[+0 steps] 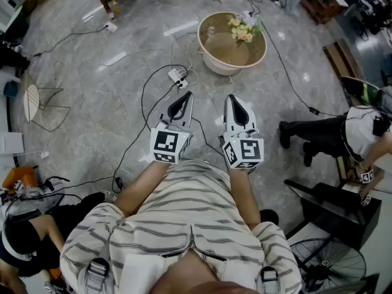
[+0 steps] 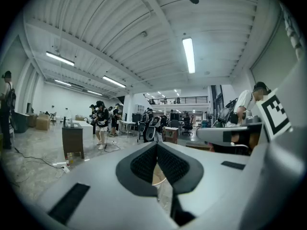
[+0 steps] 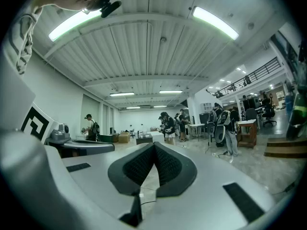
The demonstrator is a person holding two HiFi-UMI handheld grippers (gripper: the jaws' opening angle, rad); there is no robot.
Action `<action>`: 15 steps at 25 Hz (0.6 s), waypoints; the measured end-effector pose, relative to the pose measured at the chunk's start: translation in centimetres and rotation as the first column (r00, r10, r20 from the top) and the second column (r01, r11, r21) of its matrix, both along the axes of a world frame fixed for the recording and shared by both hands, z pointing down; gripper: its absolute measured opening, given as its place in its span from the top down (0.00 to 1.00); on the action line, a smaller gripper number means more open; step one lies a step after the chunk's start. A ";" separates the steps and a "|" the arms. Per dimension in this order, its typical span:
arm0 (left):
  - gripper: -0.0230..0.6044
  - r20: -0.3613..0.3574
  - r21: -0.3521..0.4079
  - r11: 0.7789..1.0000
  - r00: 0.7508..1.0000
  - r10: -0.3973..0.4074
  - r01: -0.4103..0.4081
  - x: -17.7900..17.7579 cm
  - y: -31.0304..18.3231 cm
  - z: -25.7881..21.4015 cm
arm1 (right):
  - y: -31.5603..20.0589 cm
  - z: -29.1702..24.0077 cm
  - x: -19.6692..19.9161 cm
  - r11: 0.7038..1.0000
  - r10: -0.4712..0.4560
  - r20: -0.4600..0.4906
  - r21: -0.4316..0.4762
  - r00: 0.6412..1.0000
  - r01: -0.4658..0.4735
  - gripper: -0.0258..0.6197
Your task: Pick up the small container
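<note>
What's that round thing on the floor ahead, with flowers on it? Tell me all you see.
A round table with a raised cream rim and a glossy brown top, standing upright on the grey stone-look floor. A small bunch of yellow and white flowers sits near its far edge. A black cable runs past its right side.

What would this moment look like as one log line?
left gripper: shut, empty | right gripper: shut, empty | both held above floor | round table ahead, not reached
</note>
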State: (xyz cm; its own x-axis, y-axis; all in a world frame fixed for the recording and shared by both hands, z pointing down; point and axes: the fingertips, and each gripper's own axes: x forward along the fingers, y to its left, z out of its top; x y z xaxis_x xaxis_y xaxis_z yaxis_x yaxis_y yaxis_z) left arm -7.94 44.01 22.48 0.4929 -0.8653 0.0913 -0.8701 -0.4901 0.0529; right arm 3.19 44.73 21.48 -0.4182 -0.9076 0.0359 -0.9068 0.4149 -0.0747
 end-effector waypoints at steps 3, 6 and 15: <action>0.97 -0.003 0.006 1.000 1.000 -0.001 0.001 -0.4 0.0 -0.1 | 0.0 -0.2 -0.4 1.000 -0.003 0.005 0.009 1.000 0.003 0.95; 0.97 -0.002 0.006 1.000 1.000 0.004 -0.004 -0.9 0.1 0.1 | 0.0 -0.7 -0.7 1.000 -0.002 0.035 0.027 0.999 0.001 0.95; 0.97 -0.009 0.031 0.999 0.999 0.044 -0.044 -3.7 0.7 0.4 | 0.7 -1.0 -3.7 0.998 0.022 0.031 0.051 0.999 -0.024 0.95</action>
